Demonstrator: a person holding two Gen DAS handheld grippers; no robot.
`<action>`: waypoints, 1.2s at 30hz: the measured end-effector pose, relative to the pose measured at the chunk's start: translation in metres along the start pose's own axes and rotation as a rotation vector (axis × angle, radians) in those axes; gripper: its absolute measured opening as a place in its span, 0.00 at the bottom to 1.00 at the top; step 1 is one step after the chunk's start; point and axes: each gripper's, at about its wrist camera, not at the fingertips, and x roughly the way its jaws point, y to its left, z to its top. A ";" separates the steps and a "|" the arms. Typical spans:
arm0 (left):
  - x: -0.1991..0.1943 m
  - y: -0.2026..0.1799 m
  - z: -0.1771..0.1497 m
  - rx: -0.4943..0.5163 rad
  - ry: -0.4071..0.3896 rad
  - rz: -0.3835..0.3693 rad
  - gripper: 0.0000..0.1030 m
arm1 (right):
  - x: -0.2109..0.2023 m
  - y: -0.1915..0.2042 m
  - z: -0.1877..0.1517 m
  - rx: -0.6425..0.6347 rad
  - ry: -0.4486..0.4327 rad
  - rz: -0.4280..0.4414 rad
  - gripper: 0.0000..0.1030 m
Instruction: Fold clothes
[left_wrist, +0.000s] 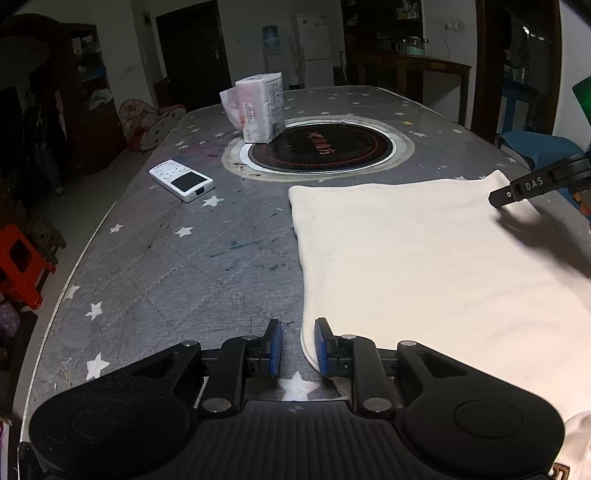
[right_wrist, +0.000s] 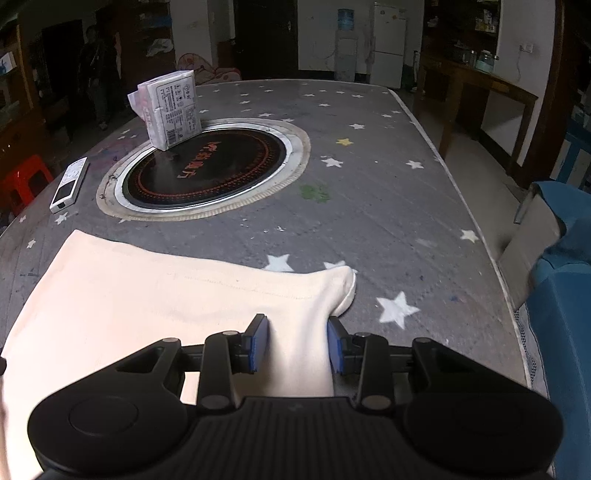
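While low, both tools (left_wrist: 298, 347) (right_wrist: 297, 345) straddle cloth (left_wrist: 424, 266) edges

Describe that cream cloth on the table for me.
The cloth is a plain cream garment of soft knit, lying flat and smooth on the starred table, with a stitched hem along its far edge. The right gripper straddles its far right corner with jaws open; the left gripper sits open at its near left edge.
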 end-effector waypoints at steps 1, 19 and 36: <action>0.000 0.000 0.001 -0.004 0.003 -0.002 0.23 | -0.003 0.001 0.000 -0.008 0.000 0.002 0.33; -0.059 -0.045 -0.032 0.130 -0.016 -0.141 0.38 | -0.115 0.054 -0.078 -0.290 0.045 0.205 0.35; -0.078 -0.038 -0.065 0.043 -0.002 -0.188 0.42 | -0.144 0.085 -0.148 -0.354 0.057 0.296 0.36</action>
